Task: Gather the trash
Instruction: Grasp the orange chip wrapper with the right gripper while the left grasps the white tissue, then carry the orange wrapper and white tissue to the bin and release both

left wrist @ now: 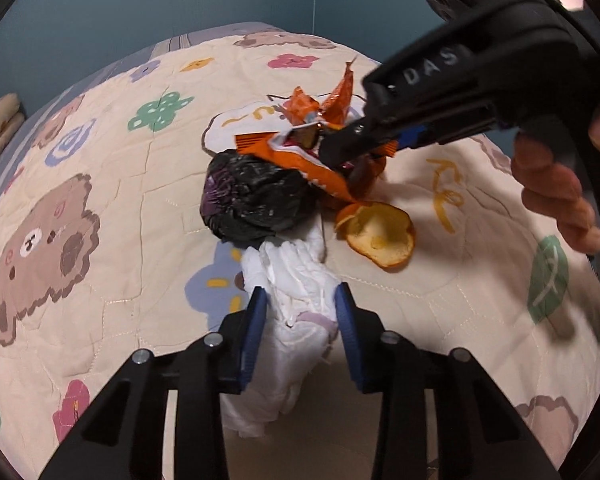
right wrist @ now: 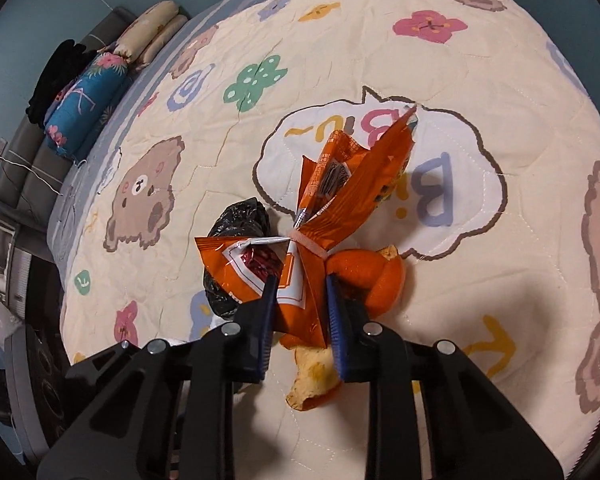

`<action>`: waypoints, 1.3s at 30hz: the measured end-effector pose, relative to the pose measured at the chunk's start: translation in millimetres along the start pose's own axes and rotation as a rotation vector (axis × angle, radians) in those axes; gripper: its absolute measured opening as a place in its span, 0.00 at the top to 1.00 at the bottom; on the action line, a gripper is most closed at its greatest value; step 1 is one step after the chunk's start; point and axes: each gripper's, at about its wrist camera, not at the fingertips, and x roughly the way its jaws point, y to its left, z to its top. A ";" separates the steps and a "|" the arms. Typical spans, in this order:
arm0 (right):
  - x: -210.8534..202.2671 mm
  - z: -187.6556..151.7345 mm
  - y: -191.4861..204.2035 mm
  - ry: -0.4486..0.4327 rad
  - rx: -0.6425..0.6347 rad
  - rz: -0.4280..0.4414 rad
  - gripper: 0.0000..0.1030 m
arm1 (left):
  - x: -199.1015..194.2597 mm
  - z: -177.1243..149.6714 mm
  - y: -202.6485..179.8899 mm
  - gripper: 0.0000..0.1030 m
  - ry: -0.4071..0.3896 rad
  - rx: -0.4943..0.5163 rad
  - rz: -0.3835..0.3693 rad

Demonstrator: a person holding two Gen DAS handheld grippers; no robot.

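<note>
On the bed, over a cream quilt printed with bears and flowers, the trash lies in one small heap. A black bag, crumpled into a ball, sits at the heap's left. A white tissue trails from under the bag toward the left wrist camera. An orange wrapper, cinched at its middle by a pale band, lies just right of the bag and touches it. An orange peel rests beside the wrapper, nearer the camera, with a second piece of it tucked under the wrapper.

The left tongs stand partly open with the tissue between their blue pads; the pads seem to brush its sides, though the view does not show whether they press it. The tissue rests on the quilt.

The right tongs have closed most of the way around the wrapper's lower half, both pads against the foil. In the left wrist view the same tongs come in from the upper right, the person's fingers wrapped on the handle. The wrapper's free ends fan upward past the band. At the bed's far left edge lie folded pillows and a blue floral bundle.
</note>
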 end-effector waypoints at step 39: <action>-139.0 -52.2 -10.8 -0.221 -0.025 0.019 0.84 | -75.6 -9.6 -9.0 0.98 -0.090 -0.052 -0.073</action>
